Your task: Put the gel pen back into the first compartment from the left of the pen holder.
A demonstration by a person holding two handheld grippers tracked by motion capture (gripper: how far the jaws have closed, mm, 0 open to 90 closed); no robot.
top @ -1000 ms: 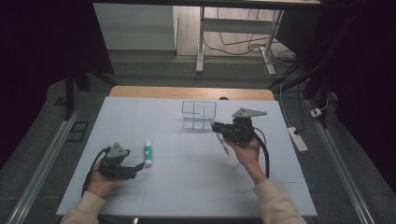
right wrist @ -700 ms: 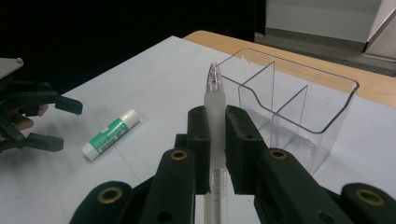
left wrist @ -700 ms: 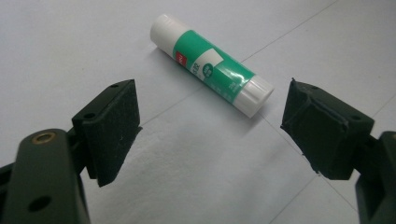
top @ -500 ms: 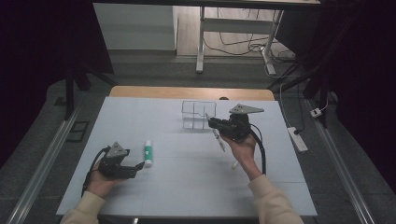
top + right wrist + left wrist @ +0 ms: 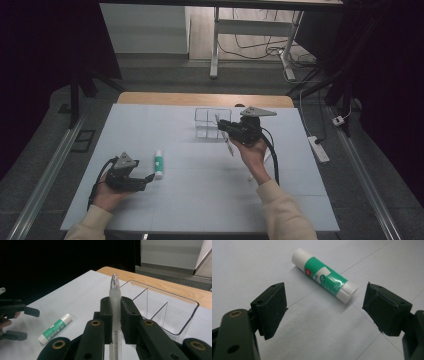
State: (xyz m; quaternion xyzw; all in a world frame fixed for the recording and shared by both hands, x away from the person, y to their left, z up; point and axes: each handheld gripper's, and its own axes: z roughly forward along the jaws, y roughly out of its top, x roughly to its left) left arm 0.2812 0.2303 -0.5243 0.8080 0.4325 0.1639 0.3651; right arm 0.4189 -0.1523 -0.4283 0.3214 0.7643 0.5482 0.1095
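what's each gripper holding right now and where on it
The right gripper clamps a clear pen on its frosted grip section near the tip. The left gripper holds nothing.

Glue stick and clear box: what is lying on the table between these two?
Nothing: in the high view, only bare white table lies between the glue stick and the clear box.

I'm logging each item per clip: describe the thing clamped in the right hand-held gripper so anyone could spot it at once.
Start at the pale table sheet and go to the clear divided tray near its far edge. Just beside it, the right hand-held gripper clamps a pen. It is slim, frosted and see-through with a rounded tip, unlike the stubby green-and-white glue stick lying loose nearer the person.
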